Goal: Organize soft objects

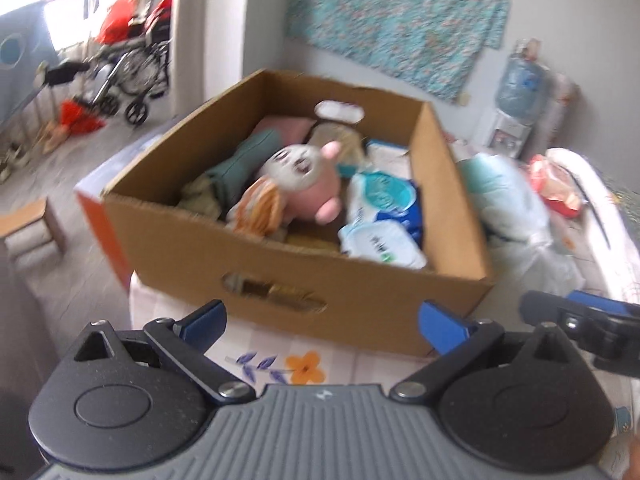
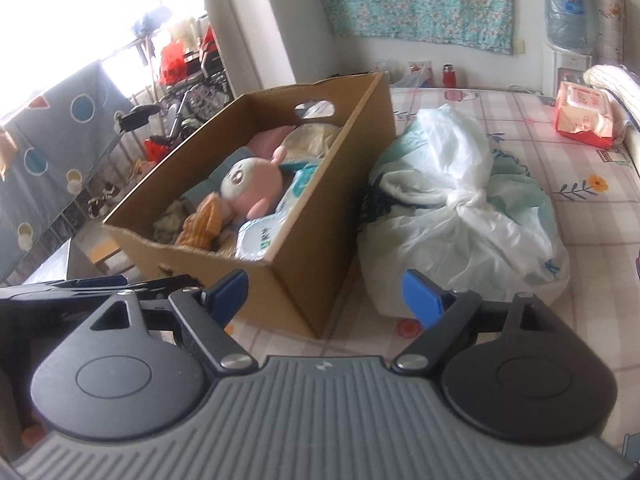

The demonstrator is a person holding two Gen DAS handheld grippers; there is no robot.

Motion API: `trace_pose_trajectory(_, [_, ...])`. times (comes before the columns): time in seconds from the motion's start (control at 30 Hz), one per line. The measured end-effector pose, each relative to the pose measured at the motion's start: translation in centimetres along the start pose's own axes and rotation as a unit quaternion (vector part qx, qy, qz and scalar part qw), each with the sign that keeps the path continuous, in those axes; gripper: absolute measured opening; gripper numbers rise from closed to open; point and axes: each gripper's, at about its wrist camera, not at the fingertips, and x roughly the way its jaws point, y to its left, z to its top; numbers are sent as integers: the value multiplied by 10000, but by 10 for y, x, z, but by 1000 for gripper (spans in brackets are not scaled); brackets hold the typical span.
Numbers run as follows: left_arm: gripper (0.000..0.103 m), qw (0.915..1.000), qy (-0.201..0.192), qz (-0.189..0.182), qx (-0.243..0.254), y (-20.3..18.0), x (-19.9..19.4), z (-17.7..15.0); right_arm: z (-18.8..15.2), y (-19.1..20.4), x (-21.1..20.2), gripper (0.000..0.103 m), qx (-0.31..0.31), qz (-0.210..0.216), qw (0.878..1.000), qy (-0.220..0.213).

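Note:
A cardboard box [image 1: 348, 300] stands on the bed and holds a pink plush toy [image 1: 308, 184], an orange knitted piece [image 1: 262, 206], green cloth [image 1: 240, 160] and wet-wipe packs [image 1: 384, 216]. The box also shows in the right wrist view [image 2: 320, 216], with the plush [image 2: 252, 188] inside. A knotted white plastic bag of soft items [image 2: 460, 208] lies right of the box. My left gripper [image 1: 322, 320] is open and empty in front of the box. My right gripper [image 2: 324, 296] is open and empty near the box's front corner.
A red-and-white wipes pack [image 2: 584, 114] lies at the far right of the bed sheet [image 2: 580, 216]. A water dispenser [image 2: 564, 20] stands by the wall. A wheelchair [image 1: 136, 68] and clutter sit beyond the bed's left edge.

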Motion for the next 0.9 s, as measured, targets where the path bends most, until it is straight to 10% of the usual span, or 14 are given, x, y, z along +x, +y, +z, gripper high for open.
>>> trace_pose_trajectory(0.9, [103,9997,7,118,235,-4,-1,-5,-3,14,22,85,-402,-373,9980,304])
